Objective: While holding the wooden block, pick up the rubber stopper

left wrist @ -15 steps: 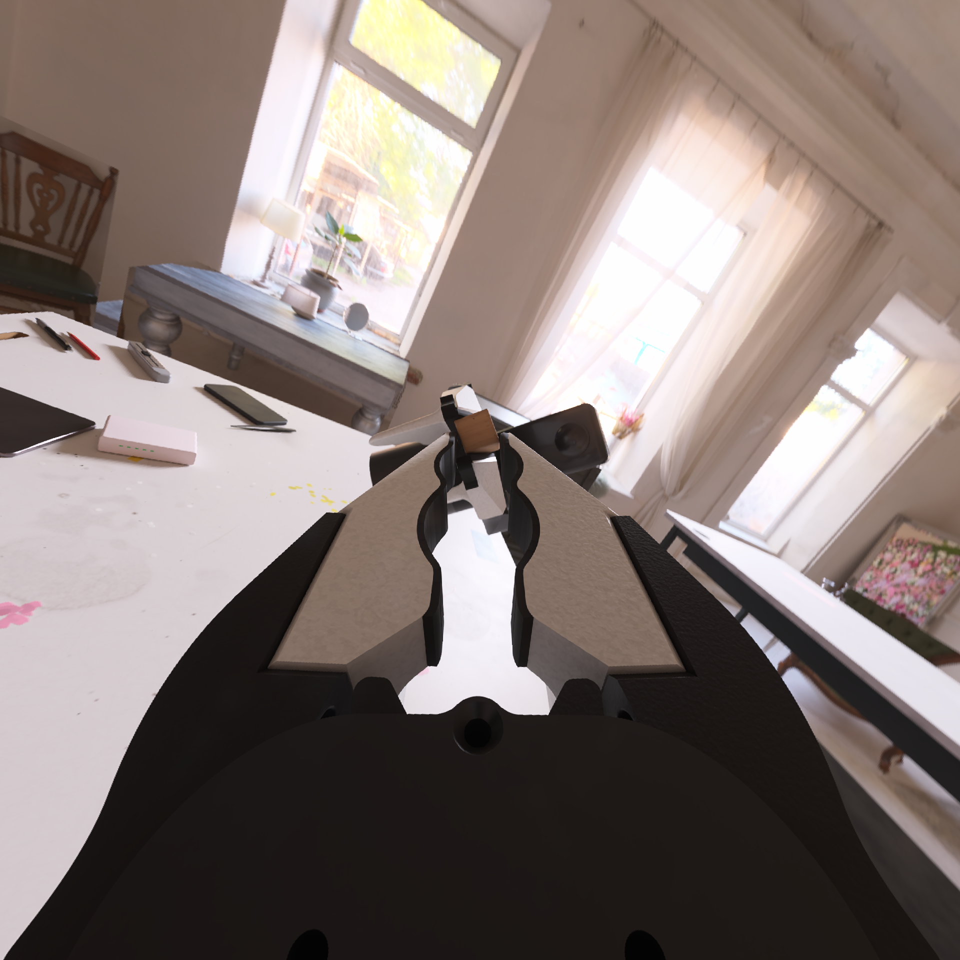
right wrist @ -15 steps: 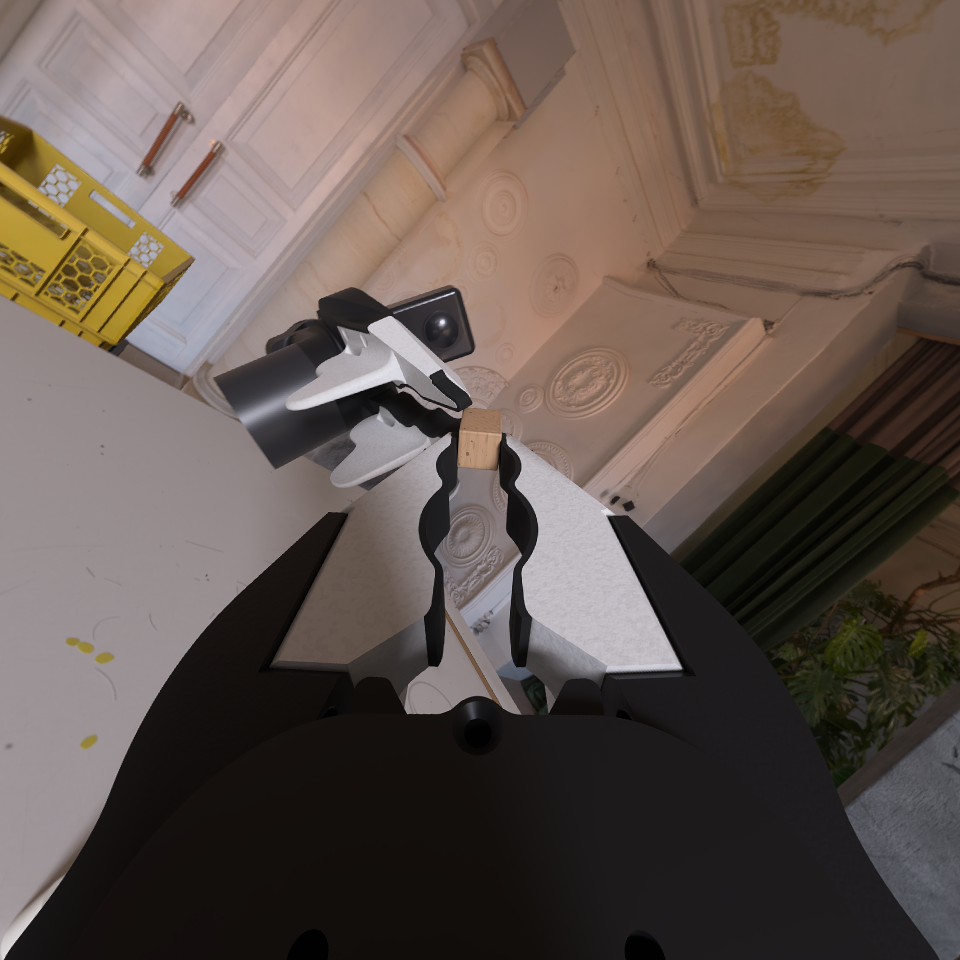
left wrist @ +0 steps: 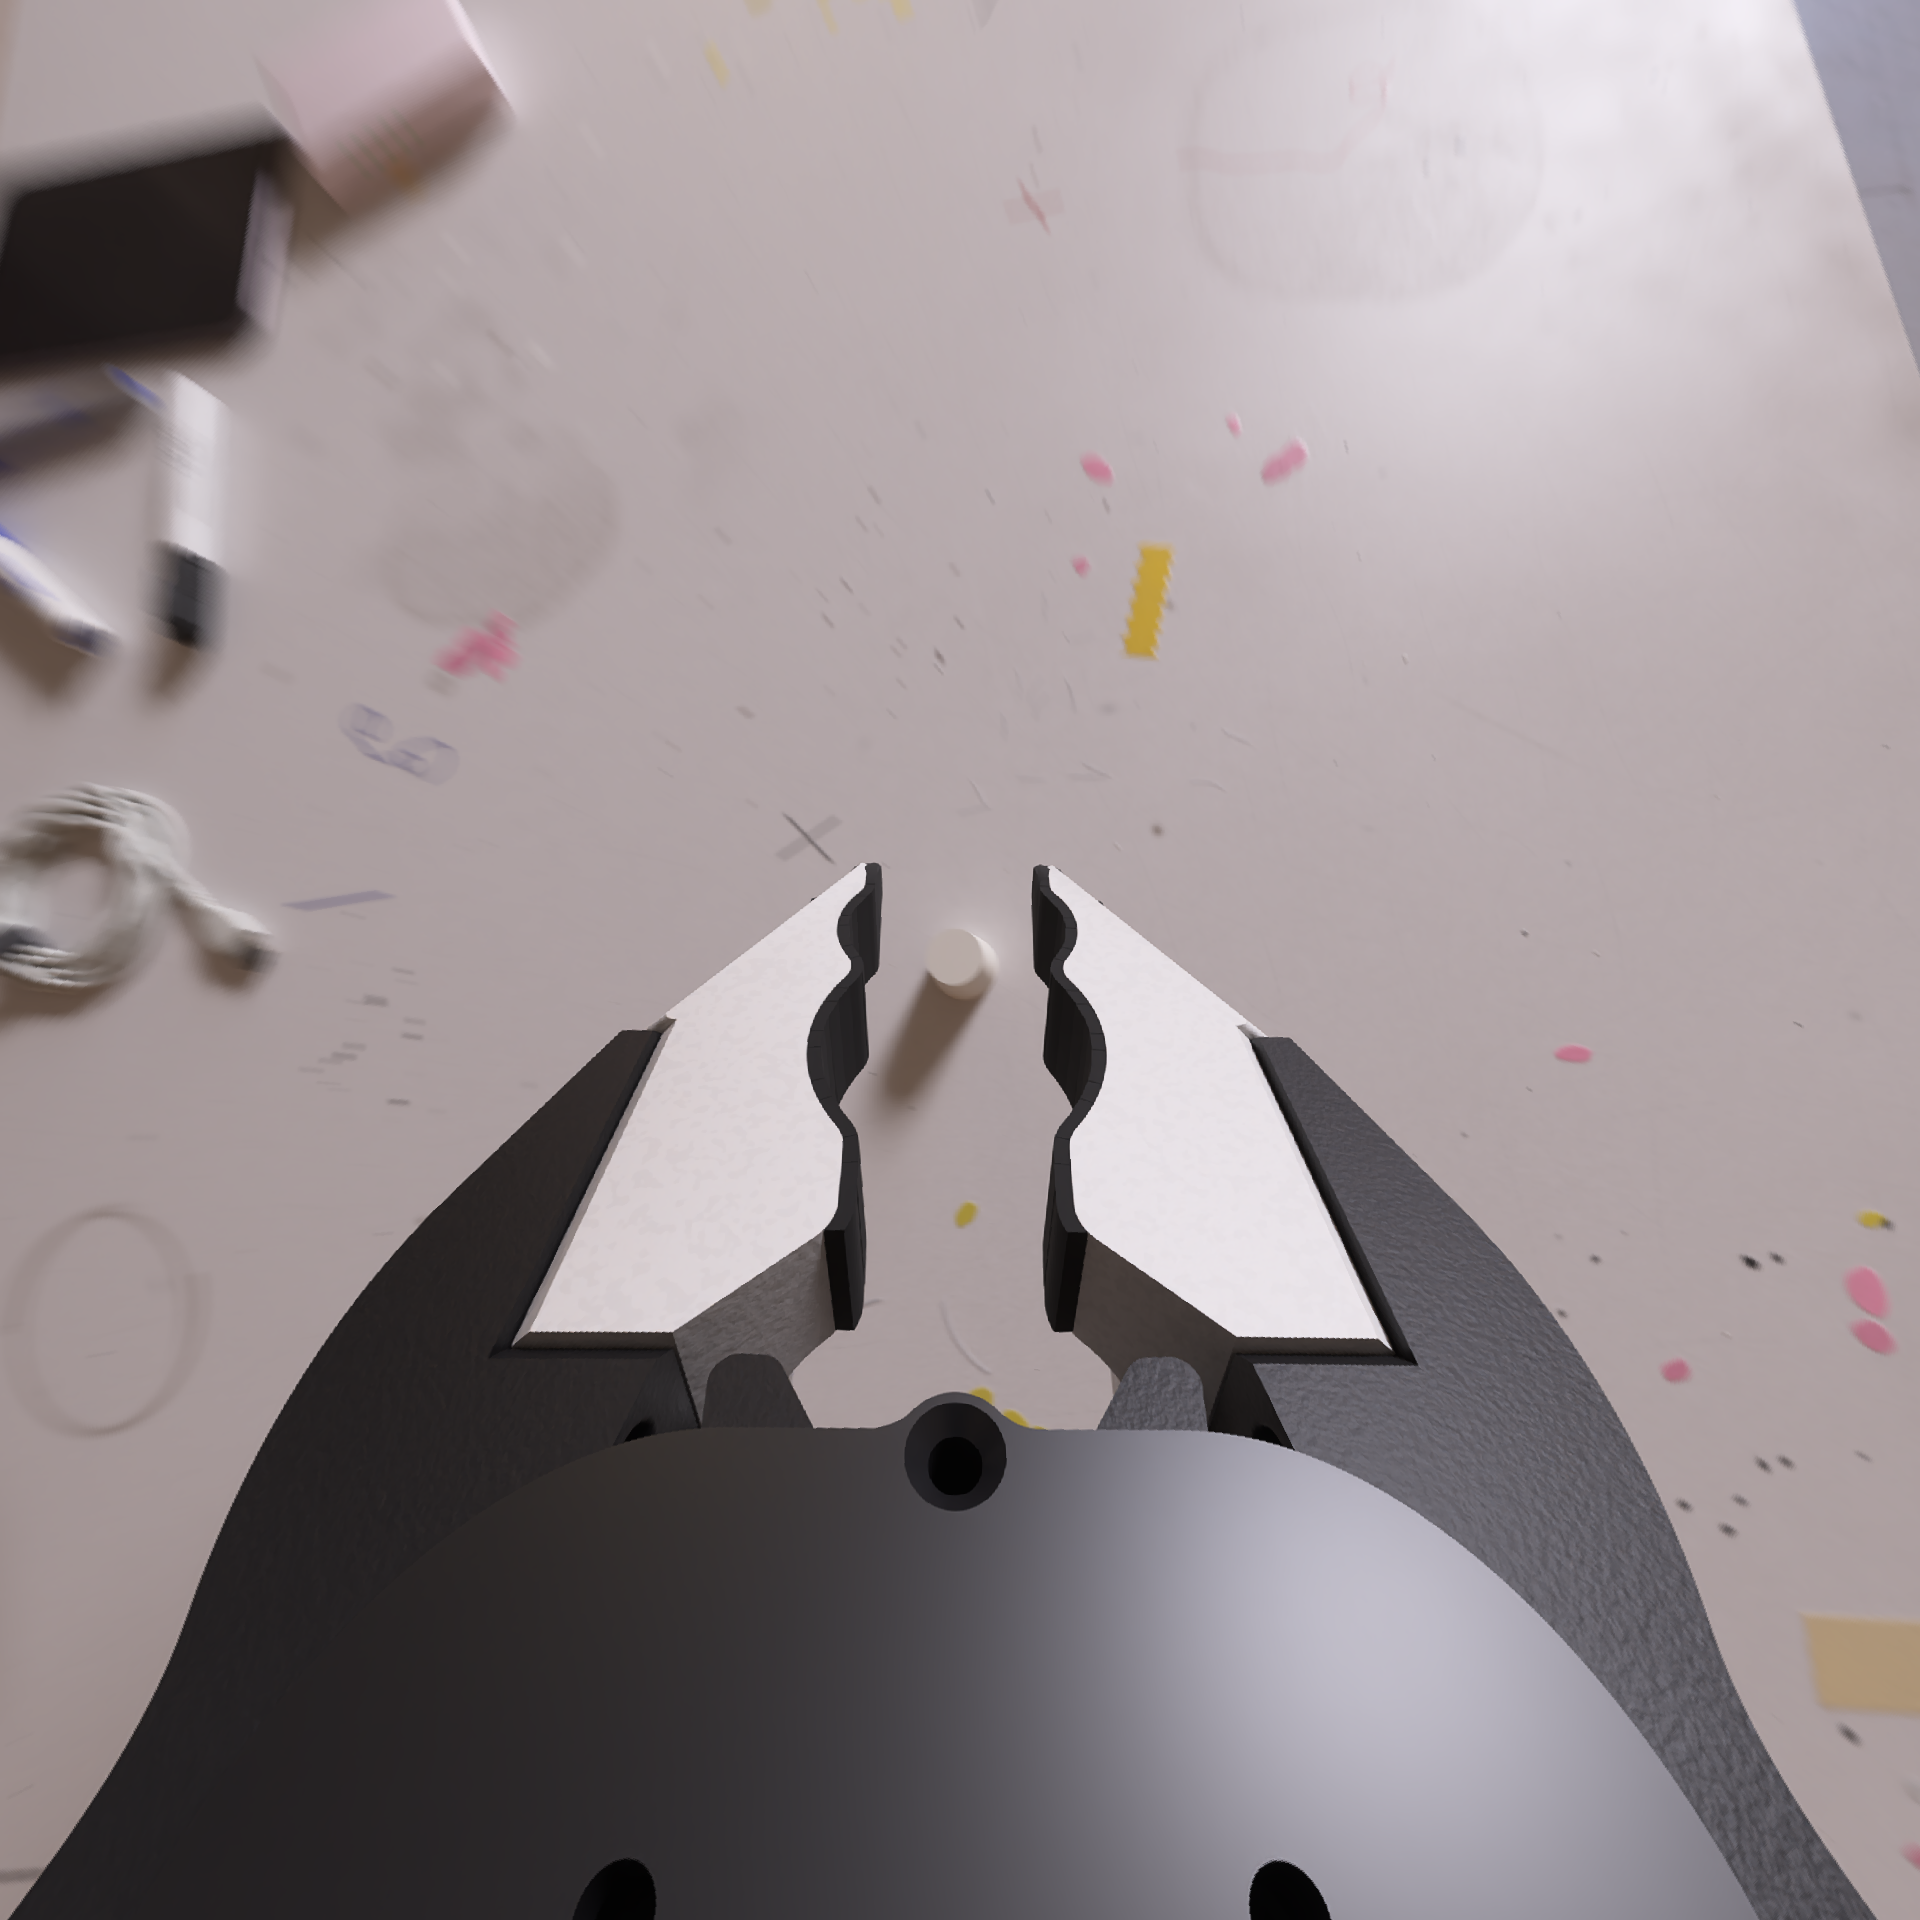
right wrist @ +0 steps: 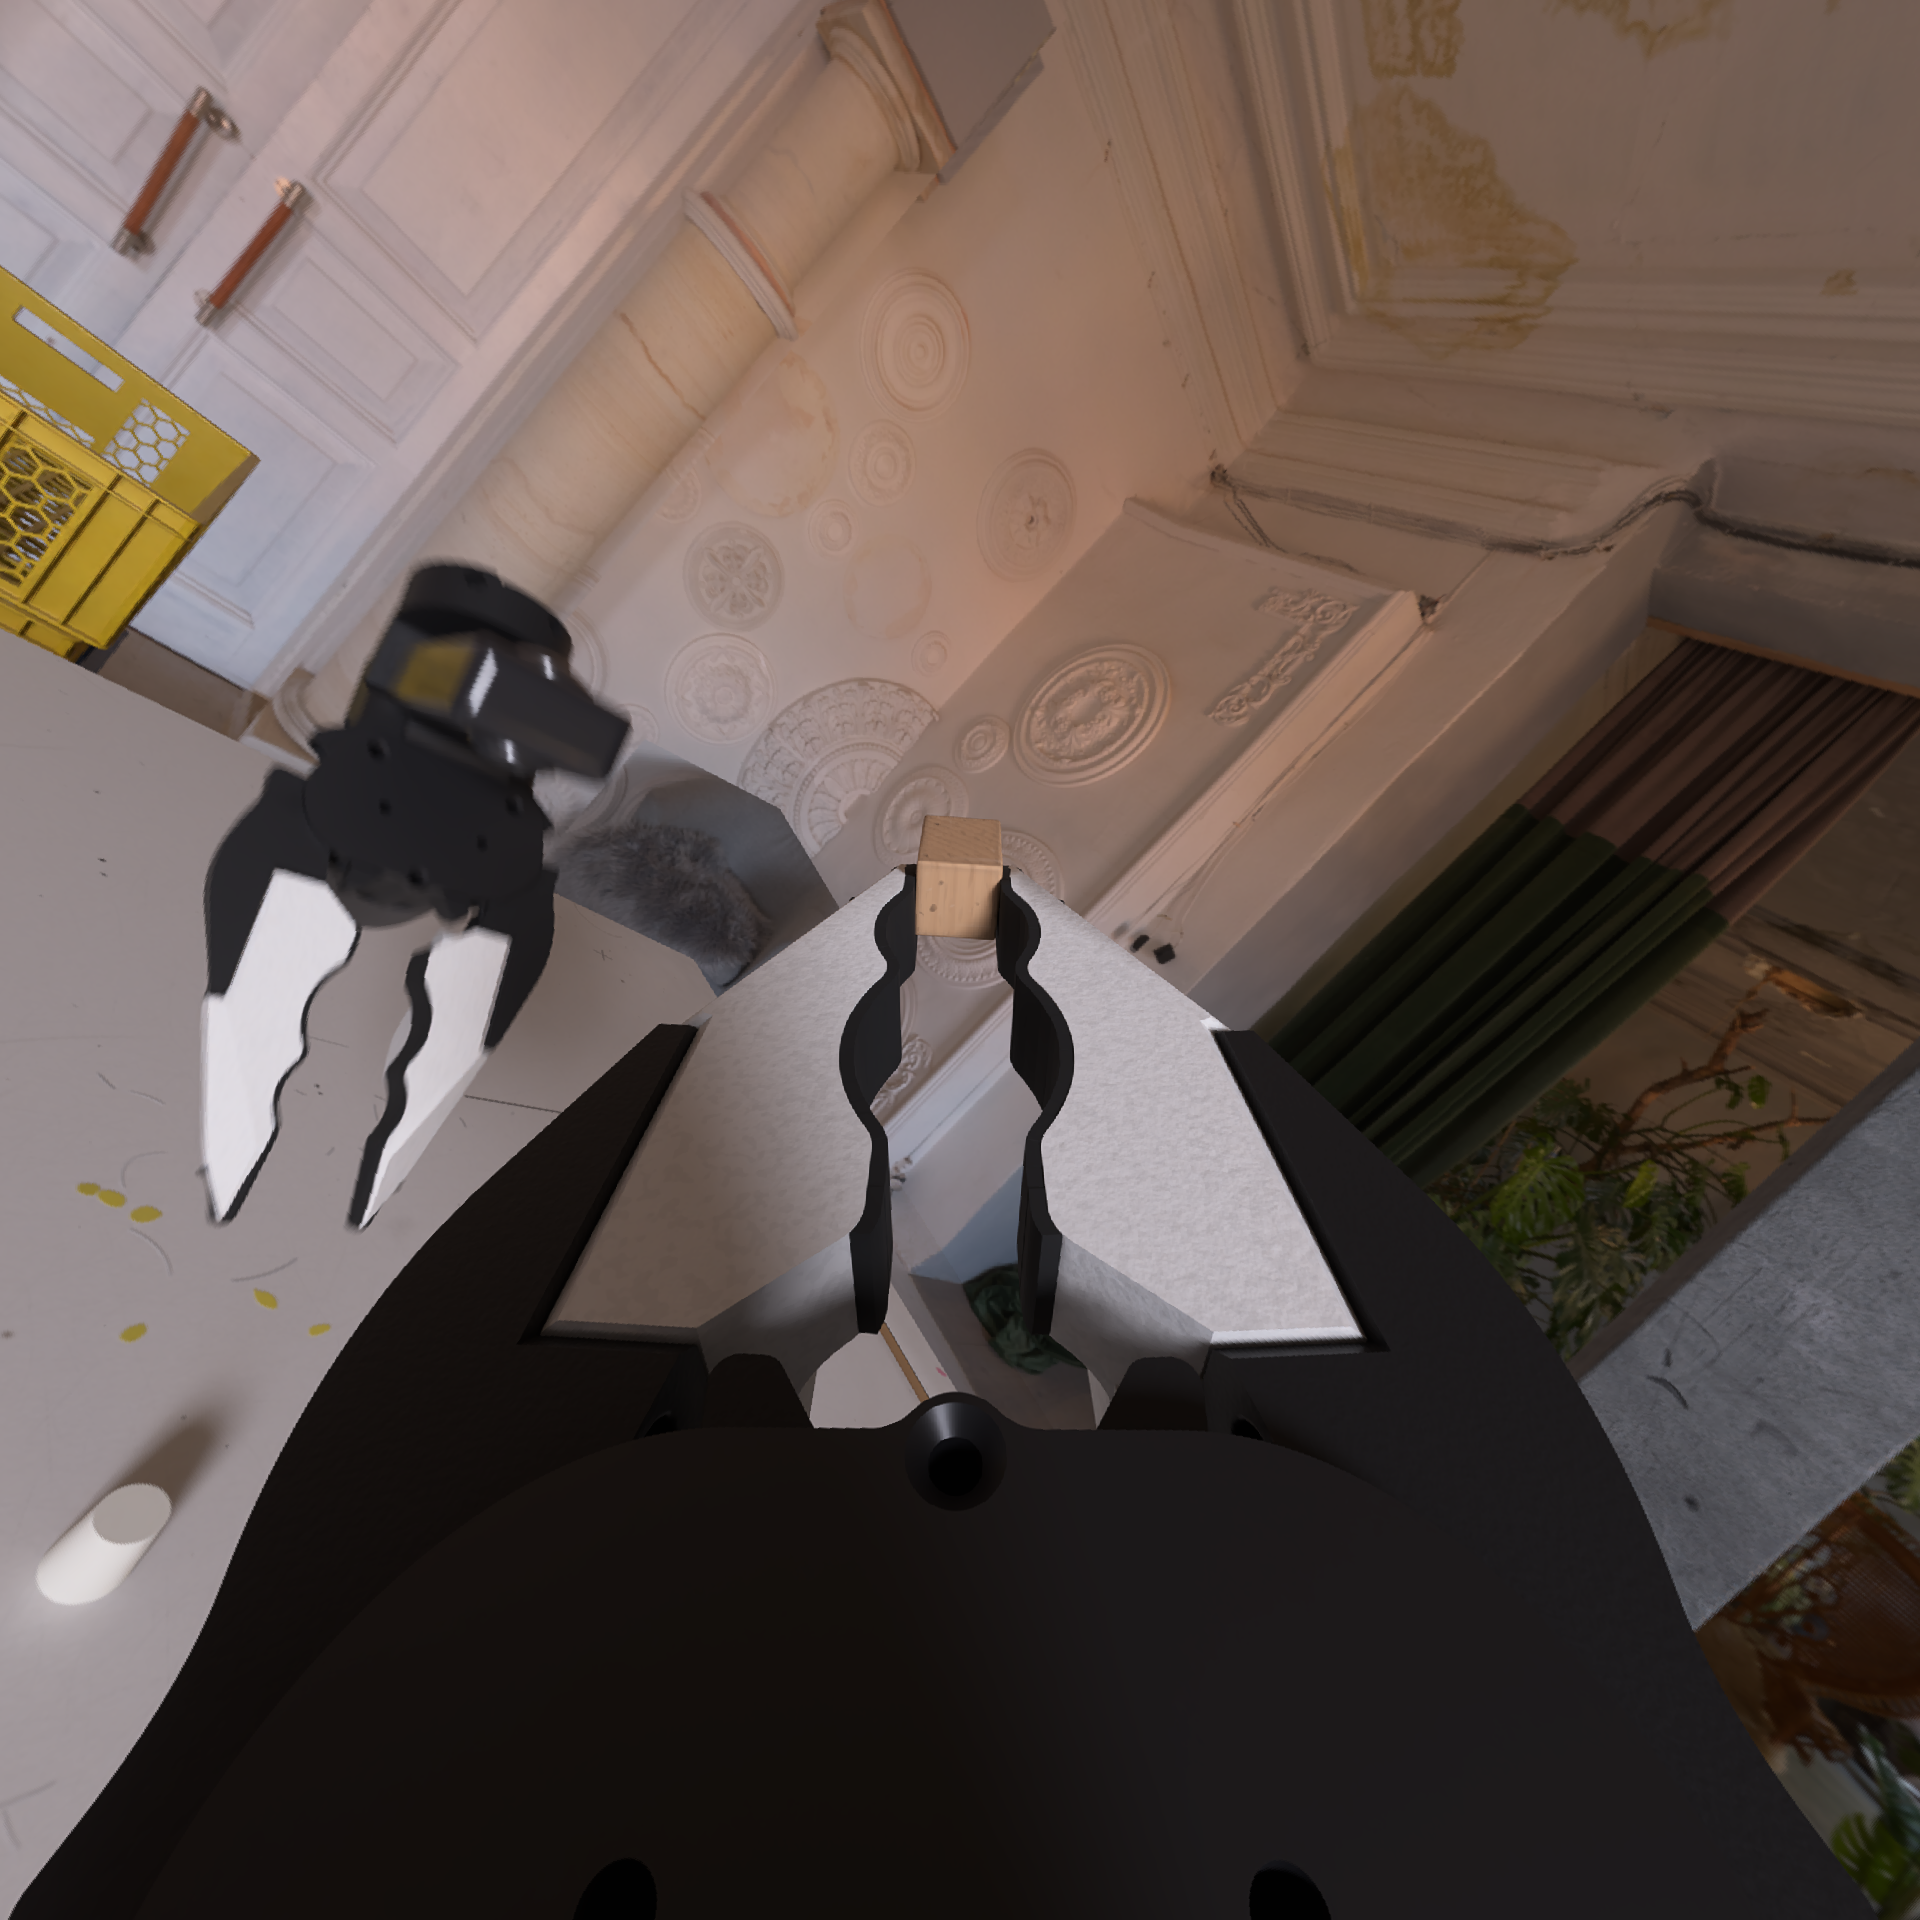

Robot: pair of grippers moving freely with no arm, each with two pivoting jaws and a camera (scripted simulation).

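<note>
The rubber stopper (left wrist: 960, 963) is a small white cylinder lying on the white table (left wrist: 1351, 727). In the left wrist view it lies between my left gripper's (left wrist: 956, 883) open fingertips, lower down on the table. My left gripper points down at the table, empty. In the right wrist view my right gripper (right wrist: 958, 883) is shut on the small wooden block (right wrist: 958, 878) at its fingertips, raised and tilted up toward the wall. The left gripper (right wrist: 286, 1210) also shows there, above the table, with the stopper (right wrist: 102, 1543) lying nearer the camera.
At the table's left are a dark tablet (left wrist: 125, 249), a pink-white box (left wrist: 384, 94), markers (left wrist: 192, 509) and a coiled white cable (left wrist: 94, 894). Paint flecks and a yellow strip (left wrist: 1148, 601) mark the table. A yellow crate (right wrist: 73, 499) stands beyond the table's far end.
My left gripper has swung away from the right gripper's block, turned down toward the table and opened over the stopper. The right gripper still holds the block, hardly moved.
</note>
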